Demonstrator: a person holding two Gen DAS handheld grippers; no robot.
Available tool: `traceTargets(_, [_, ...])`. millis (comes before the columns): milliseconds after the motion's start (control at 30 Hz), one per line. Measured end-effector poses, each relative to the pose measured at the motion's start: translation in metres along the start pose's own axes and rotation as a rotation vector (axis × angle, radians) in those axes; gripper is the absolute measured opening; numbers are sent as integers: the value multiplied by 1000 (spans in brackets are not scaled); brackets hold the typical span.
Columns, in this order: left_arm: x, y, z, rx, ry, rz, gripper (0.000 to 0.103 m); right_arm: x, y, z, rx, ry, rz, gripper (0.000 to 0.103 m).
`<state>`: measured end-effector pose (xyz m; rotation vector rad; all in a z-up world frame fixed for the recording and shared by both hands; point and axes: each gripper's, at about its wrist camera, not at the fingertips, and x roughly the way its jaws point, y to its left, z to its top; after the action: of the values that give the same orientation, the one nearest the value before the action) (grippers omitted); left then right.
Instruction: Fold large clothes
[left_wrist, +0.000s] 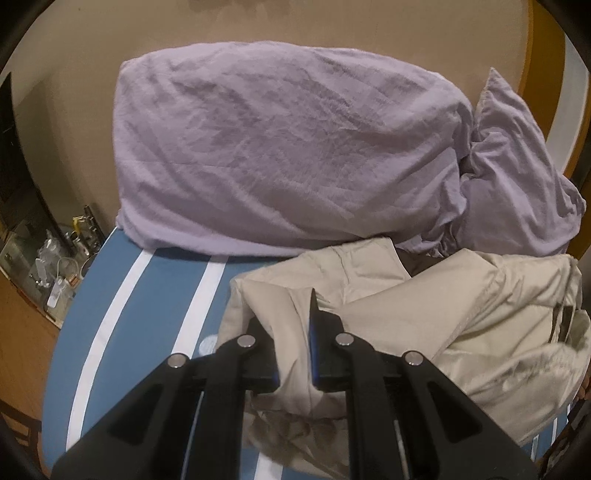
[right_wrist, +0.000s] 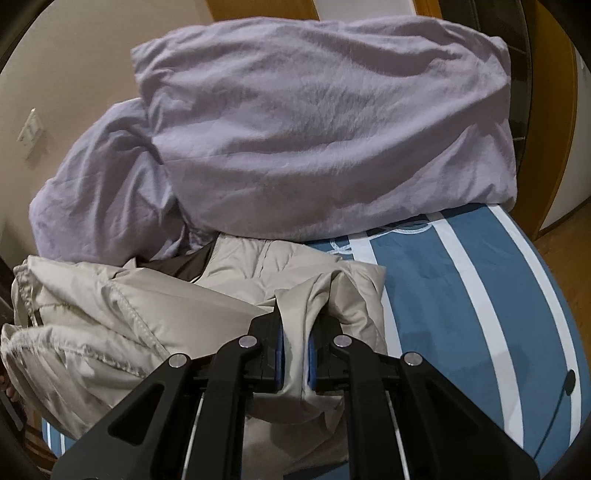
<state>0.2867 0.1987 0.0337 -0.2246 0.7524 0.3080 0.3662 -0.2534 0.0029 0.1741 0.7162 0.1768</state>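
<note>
A beige jacket (left_wrist: 424, 314) lies crumpled on the blue-and-white striped bed cover (left_wrist: 147, 314). My left gripper (left_wrist: 293, 332) is shut on a fold of the jacket's edge, with fabric pinched between its blue pads. In the right wrist view the same jacket (right_wrist: 129, 314) spreads to the left, and my right gripper (right_wrist: 295, 332) is shut on another fold of it near the jacket's right edge. The striped cover (right_wrist: 480, 295) shows to the right of it.
A large lilac pillow (left_wrist: 288, 155) stands behind the jacket, with a second lilac pillow (left_wrist: 517, 184) beside it; both show in the right wrist view (right_wrist: 325, 129). A cluttered shelf (left_wrist: 62, 266) and wooden floor (left_wrist: 22, 332) are left of the bed.
</note>
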Motion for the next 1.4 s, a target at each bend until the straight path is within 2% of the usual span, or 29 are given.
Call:
traceTargets(267, [56,-5,38,-4,37,1,12,44,0,34,40,15,-62,10])
traceTargets(433, [98,-6,45,-7,96,24,13,77,-5,41,71,61,-106,11])
traceTargets(633, [130,1,44,-47,147,24,18,102,-19,44,161,125,-77,16])
traceTargets(800, [139,5,44,-78,176,6,23,95,-31,48,246,151,-18,23])
traceTargets(900, [134,6,47,-84,175,-10,30,85,-32,49,261,144,-9,30])
traceTargets(1000, [124,6,50,-79,164,-13,37,71,-31,50,258,118,-25,44])
traceTargets(1067, [116,6,52,-81,154,-16,42,56,-32,53,253,74,-68,66])
traceTargets(1133, [107,5,55,-84,144,-17,48,44,-32,56,243,43,-82,68])
traceTargets(1200, [99,4,58,-78,119,13,62,35,-29,58,225,43,-84,68])
traceTargets(1233, [93,2,60,-69,95,51,77,33,-27,59,215,44,-83,68])
traceTargets(1267, [86,1,63,-58,64,77,79,31,-22,58,199,44,-77,68])
traceTargets(1400, [73,-5,67,-54,54,49,79,33,5,51,160,79,-20,68])
